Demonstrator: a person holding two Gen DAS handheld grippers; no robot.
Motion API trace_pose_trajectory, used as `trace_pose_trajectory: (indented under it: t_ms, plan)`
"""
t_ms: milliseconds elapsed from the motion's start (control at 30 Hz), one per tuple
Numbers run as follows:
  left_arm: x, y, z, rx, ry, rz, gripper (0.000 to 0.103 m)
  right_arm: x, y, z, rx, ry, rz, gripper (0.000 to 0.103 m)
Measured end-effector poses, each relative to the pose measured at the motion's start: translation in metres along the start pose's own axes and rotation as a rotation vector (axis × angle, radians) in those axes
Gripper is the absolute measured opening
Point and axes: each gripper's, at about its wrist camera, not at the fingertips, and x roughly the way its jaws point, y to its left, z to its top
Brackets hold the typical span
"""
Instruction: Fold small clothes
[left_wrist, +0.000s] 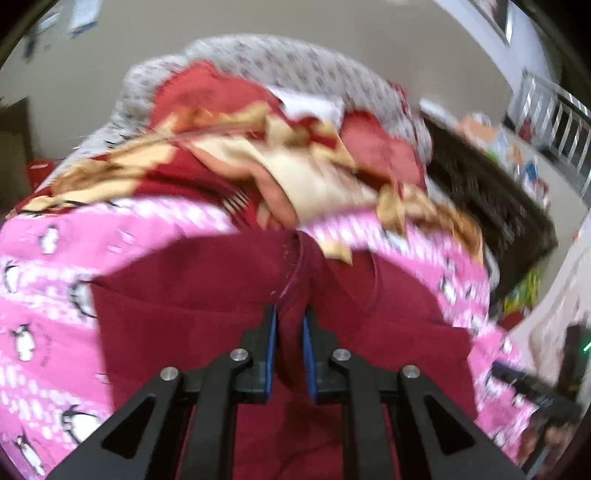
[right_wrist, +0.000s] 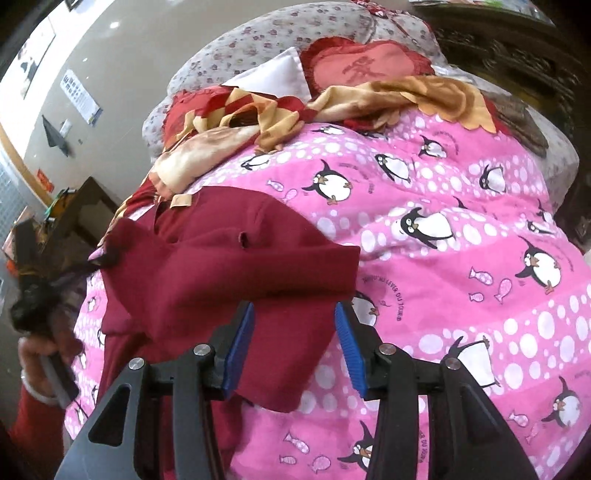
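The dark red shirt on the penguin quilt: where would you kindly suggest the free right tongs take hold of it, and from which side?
Take the dark red shirt at the folded flap's free corner beside the right tongs, coming in from the bare pink quilt side. That edge lies raised and loose, so a pad could probably slip under it. The left tongs already pinch a ridge of the cloth.

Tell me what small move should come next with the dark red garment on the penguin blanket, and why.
Probably carry the left gripper across to lay its pinched fold over the dark red garment. Its jaws are shut on a ridge of that cloth, while the right gripper is open over the folded sleeve end, gripping nothing, on the pink penguin blanket.
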Motion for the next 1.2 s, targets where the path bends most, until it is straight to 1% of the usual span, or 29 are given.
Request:
trace_pose_trajectory:
  t_ms: [67, 100, 167, 200, 233, 300, 400, 500, 567, 600, 633, 667, 700, 733, 767, 800, 833, 867, 933, 967, 1033, 1067, 1100, 1200]
  plan:
    - [-0.014, 0.017, 0.002, -0.042, -0.035, 0.01, 0.014, 0.006, 0.0, 0.0, 0.012, -0.001, 0.002, 0.059]
    - [-0.021, 0.03, -0.001, -0.06, -0.054, 0.057, 0.014, 0.009, 0.001, -0.001, 0.017, 0.0, 0.008, 0.061]
    - [-0.022, 0.045, -0.004, -0.077, -0.051, 0.112, 0.014, 0.019, 0.003, 0.0, 0.021, 0.015, 0.016, 0.063]
    - [-0.019, 0.055, -0.009, -0.091, -0.032, 0.125, 0.014, 0.022, 0.004, 0.0, 0.021, 0.022, 0.014, 0.063]
    - [-0.011, 0.066, -0.016, -0.115, 0.008, 0.132, 0.014, 0.029, 0.005, 0.0, 0.023, 0.032, 0.009, 0.064]
    - [-0.003, 0.076, -0.028, -0.135, 0.047, 0.147, 0.014, 0.037, 0.006, 0.001, 0.031, 0.043, 0.007, 0.064]
    - [0.004, 0.077, -0.038, -0.119, 0.065, 0.165, 0.014, 0.044, 0.009, 0.005, 0.048, 0.043, 0.02, 0.064]
    - [0.008, 0.073, -0.042, -0.109, 0.068, 0.174, 0.014, 0.056, 0.011, 0.011, 0.06, 0.053, 0.035, 0.069]
    - [0.008, 0.071, -0.041, -0.106, 0.072, 0.174, 0.014, 0.072, 0.009, 0.016, 0.092, 0.096, 0.046, 0.069]
    - [0.009, 0.069, -0.042, -0.103, 0.072, 0.175, 0.014, 0.076, 0.01, 0.017, 0.097, 0.111, 0.055, 0.064]
    - [0.009, 0.068, -0.042, -0.096, 0.073, 0.176, 0.014, 0.079, 0.011, 0.02, 0.09, 0.113, 0.072, 0.049]
    - [0.009, 0.068, -0.042, -0.09, 0.075, 0.175, 0.014, 0.078, 0.015, 0.022, 0.07, 0.098, 0.074, 0.042]
    - [0.009, 0.069, -0.043, -0.085, 0.076, 0.178, 0.014, 0.075, 0.019, 0.024, 0.047, 0.079, 0.067, 0.031]
    - [0.01, 0.069, -0.045, -0.084, 0.078, 0.179, 0.015, 0.069, 0.024, 0.026, 0.01, 0.044, 0.048, 0.027]
    - [0.011, 0.069, -0.047, -0.087, 0.08, 0.178, 0.017, 0.06, 0.033, 0.027, -0.044, -0.004, 0.014, 0.026]
    - [0.015, 0.07, -0.05, -0.092, 0.091, 0.182, 0.018, 0.055, 0.038, 0.027, -0.081, -0.031, -0.013, 0.026]
    - [0.02, 0.071, -0.052, -0.092, 0.105, 0.19, 0.023, 0.054, 0.043, 0.027, -0.112, -0.046, -0.044, 0.025]
    - [0.024, 0.071, -0.054, -0.091, 0.118, 0.195, 0.028, 0.056, 0.044, 0.027, -0.129, -0.045, -0.067, 0.025]
    - [0.031, 0.071, -0.06, -0.091, 0.127, 0.194, 0.033, 0.072, 0.038, 0.025, -0.135, -0.008, -0.112, 0.026]
    - [0.033, 0.071, -0.062, -0.089, 0.134, 0.197, 0.033, 0.078, 0.03, 0.025, -0.105, 0.005, -0.109, 0.028]
    - [0.03, 0.072, -0.064, -0.081, 0.129, 0.196, 0.037, 0.074, 0.012, 0.026, -0.012, -0.003, -0.08, 0.043]
    - [0.028, 0.071, -0.064, -0.078, 0.128, 0.196, 0.042, 0.067, 0.007, 0.027, 0.019, -0.017, -0.087, 0.044]
    - [0.026, 0.072, -0.064, -0.075, 0.128, 0.198, 0.044, 0.061, 0.003, 0.028, 0.033, -0.03, -0.097, 0.044]
    - [0.017, 0.074, -0.063, -0.083, 0.118, 0.208, 0.046, 0.037, 0.006, 0.027, 0.013, -0.057, -0.125, 0.044]
